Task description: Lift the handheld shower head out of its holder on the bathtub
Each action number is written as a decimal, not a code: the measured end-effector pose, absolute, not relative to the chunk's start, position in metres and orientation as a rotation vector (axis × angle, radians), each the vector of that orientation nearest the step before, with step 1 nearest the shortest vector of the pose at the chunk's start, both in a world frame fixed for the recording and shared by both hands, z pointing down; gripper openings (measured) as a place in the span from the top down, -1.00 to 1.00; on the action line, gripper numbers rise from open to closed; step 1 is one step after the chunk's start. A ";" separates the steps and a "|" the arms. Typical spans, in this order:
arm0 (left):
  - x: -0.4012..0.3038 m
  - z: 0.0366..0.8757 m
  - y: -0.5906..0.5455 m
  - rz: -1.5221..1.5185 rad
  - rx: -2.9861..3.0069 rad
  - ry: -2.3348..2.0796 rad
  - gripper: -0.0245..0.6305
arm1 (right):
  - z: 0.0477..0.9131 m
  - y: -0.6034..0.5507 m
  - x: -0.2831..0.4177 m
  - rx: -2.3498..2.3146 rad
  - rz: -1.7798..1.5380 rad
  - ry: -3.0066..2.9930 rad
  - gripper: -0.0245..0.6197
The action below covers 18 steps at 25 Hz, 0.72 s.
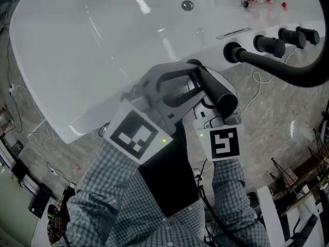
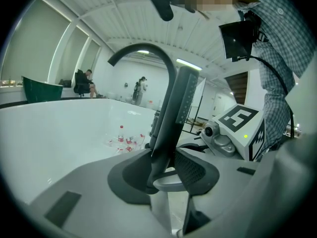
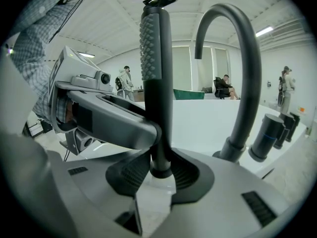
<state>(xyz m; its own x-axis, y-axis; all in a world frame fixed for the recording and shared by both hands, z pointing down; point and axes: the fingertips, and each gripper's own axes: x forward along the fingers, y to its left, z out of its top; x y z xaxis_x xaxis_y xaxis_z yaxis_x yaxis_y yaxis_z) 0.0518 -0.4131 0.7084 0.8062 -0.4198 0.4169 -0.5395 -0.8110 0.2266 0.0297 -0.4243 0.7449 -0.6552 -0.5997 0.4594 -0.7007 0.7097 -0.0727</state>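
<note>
Black shower head [image 1: 218, 93] is being clenched upright by the left tool [image 2: 166, 175] at the rim of the bathtub [image 1: 103, 45]. Its base is being grasped by the right tool [image 3: 161, 175].

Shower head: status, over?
Left hand-held gripper and right hand-held gripper both clamped on shower head handle, left above right. Handle upright; whether it's lifted out yet, can't tell. Faucet spout close beside, not touching.
</note>
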 end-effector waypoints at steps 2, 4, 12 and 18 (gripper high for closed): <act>0.052 0.706 -0.414 0.496 2.657 -0.730 0.50 | 0.743 -0.425 0.030 1.005 0.338 -2.514 0.53; 0.052 0.705 -0.414 0.498 2.659 -0.730 0.50 | 0.741 -0.425 0.031 1.007 0.336 -2.518 0.53; 0.052 0.691 -0.417 0.511 2.691 -0.735 0.50 | 0.726 -0.429 0.032 1.014 0.315 -2.527 0.53; 0.051 0.668 -0.416 0.517 2.719 -0.726 0.50 | 0.702 -0.428 0.031 1.020 0.307 -2.534 0.53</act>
<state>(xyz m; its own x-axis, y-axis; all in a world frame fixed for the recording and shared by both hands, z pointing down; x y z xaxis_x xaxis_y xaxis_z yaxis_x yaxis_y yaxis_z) 0.0511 -0.4156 0.6678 0.8097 -0.4228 0.4070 -0.5229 -0.8346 0.1732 0.0310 -0.4280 0.7023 -0.6591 -0.6153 0.4325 -0.7008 0.7111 -0.0565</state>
